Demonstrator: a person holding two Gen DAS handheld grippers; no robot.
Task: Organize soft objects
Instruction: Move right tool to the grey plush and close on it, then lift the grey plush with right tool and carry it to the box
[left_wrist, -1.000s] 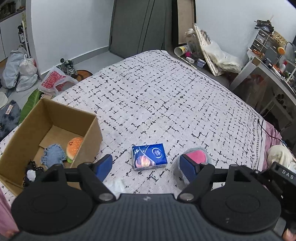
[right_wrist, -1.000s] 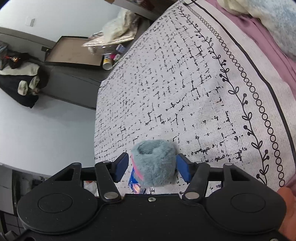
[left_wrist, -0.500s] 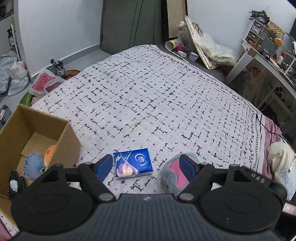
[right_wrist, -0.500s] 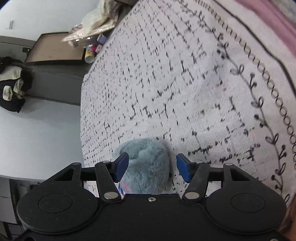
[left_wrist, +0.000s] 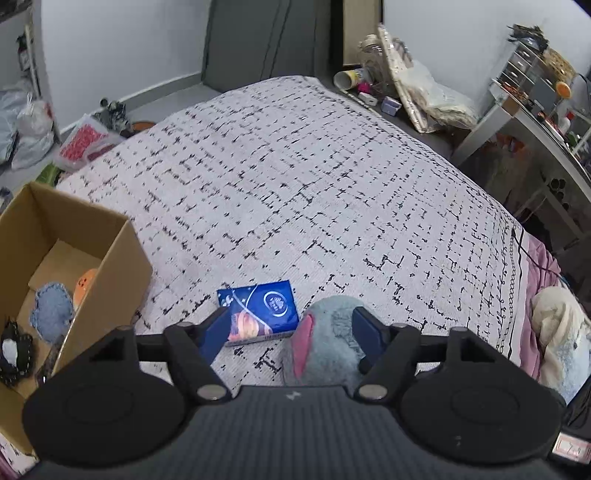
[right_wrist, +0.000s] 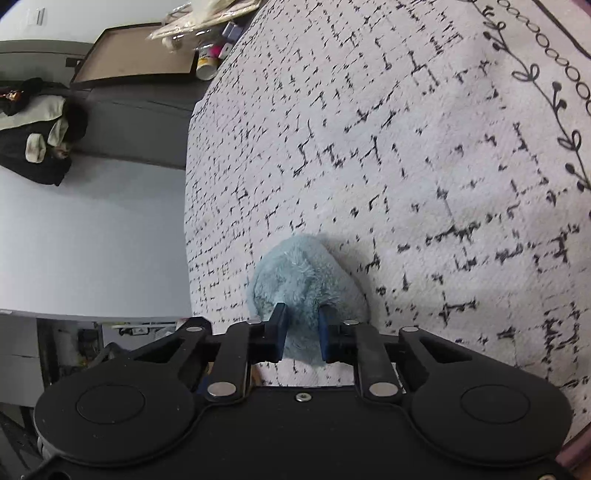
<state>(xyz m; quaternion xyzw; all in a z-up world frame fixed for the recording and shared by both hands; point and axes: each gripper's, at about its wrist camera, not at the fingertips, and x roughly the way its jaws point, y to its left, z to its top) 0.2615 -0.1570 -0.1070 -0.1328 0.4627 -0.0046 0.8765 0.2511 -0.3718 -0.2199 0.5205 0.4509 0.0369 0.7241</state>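
Note:
A fluffy grey-blue plush with a pink patch lies on the patterned bedspread, next to a blue tissue pack. My left gripper is open above both, its right finger over the plush. In the right wrist view my right gripper is shut on the plush, pinching its near end against the bedspread. A cardboard box at the left holds a denim patch, an orange burger toy and a black-and-white item.
The bed's left edge drops to the floor with bags. A desk with clutter stands at the right. A cream-and-blue plush lies at the bed's right edge. A dark cabinet stands beyond the bed in the right wrist view.
My right gripper has closed on the grey-blue plush, which was between open jaws before. The left gripper view has shifted right, so the box sits further left.

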